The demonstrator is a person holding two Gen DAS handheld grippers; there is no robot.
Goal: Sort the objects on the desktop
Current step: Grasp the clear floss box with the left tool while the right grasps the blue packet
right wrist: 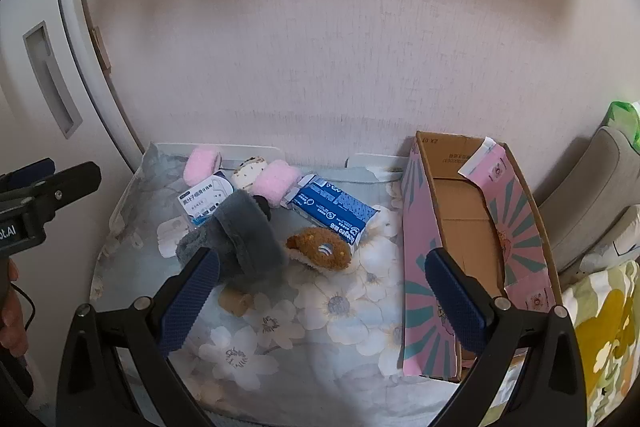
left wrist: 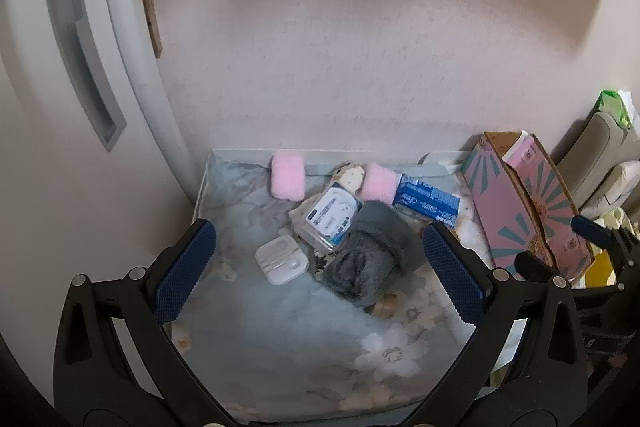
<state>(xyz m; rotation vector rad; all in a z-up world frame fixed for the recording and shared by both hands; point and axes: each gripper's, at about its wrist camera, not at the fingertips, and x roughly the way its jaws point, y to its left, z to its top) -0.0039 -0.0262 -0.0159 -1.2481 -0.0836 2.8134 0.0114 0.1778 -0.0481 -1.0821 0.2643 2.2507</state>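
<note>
Grey fleece, a soft fuzzy band (right wrist: 244,239), lies heaped over the other things near the middle of the counter (right wrist: 312,339), with the open pink box (right wrist: 464,227) standing along the counter's right edge, seemingly empty; both the left tongs (left wrist: 320,267) and the right tongs (right wrist: 320,291) hang spread above the cloth, holding nothing. I judge the first pick is at hand; take the fleece band first, since it covers the clear floss case (left wrist: 330,215); pinch deep into the plush so that it does not slip; keep clear of the brown plush toy (right wrist: 320,251) and blue carton (right wrist: 332,211) beside it.
</note>
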